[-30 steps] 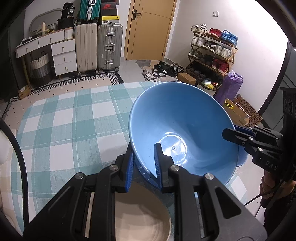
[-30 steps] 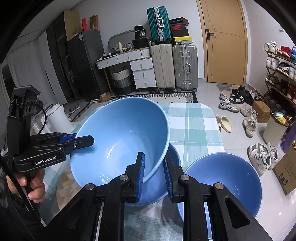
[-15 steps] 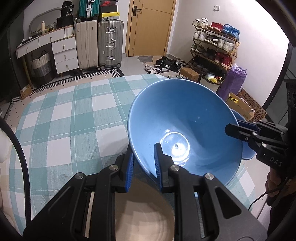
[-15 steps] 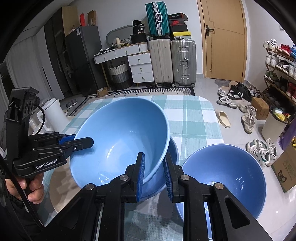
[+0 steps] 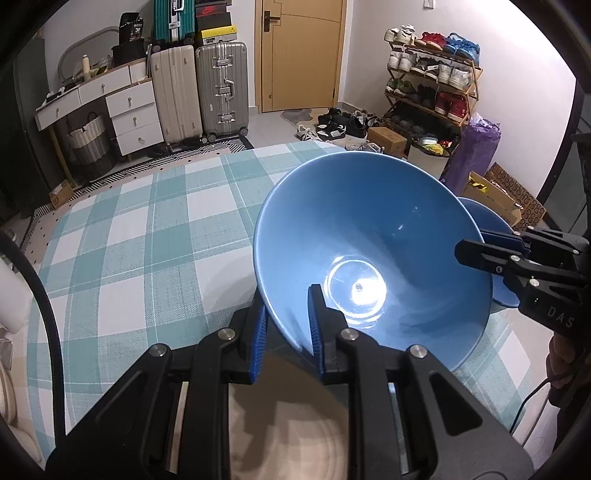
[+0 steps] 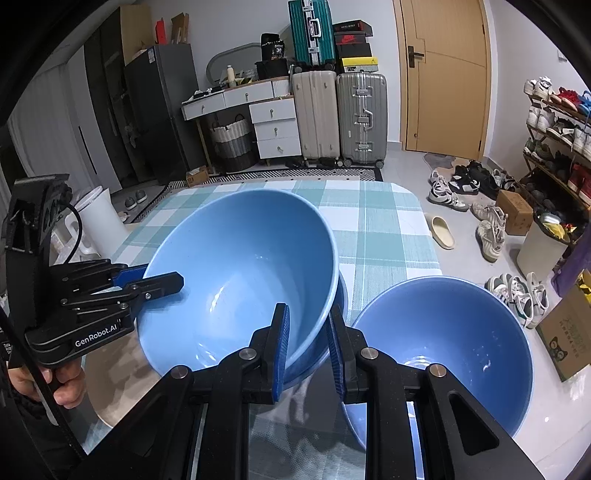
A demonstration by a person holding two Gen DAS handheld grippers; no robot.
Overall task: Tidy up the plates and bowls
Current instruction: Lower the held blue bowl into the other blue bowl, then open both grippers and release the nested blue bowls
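A glossy sky-blue round bowl (image 5: 373, 254) shows a paler, shiny circle at its base, and a second sky-blue bowl (image 6: 443, 354) of the same shade sits beside it. The woven tablecloth (image 5: 140, 240) is checked in teal, pale mint and white squares. A beige round plate (image 5: 288, 435) carries faint concentric rings. The left gripper (image 5: 286, 325) is matte black with ribbed royal-blue pads, and the right gripper (image 6: 306, 343) has the same black and blue colouring. Behind stand a silver ribbed suitcase (image 6: 362, 118), a cream suitcase (image 6: 317, 114), a teal suitcase (image 6: 310, 33) and a tan wooden door (image 6: 443, 77).
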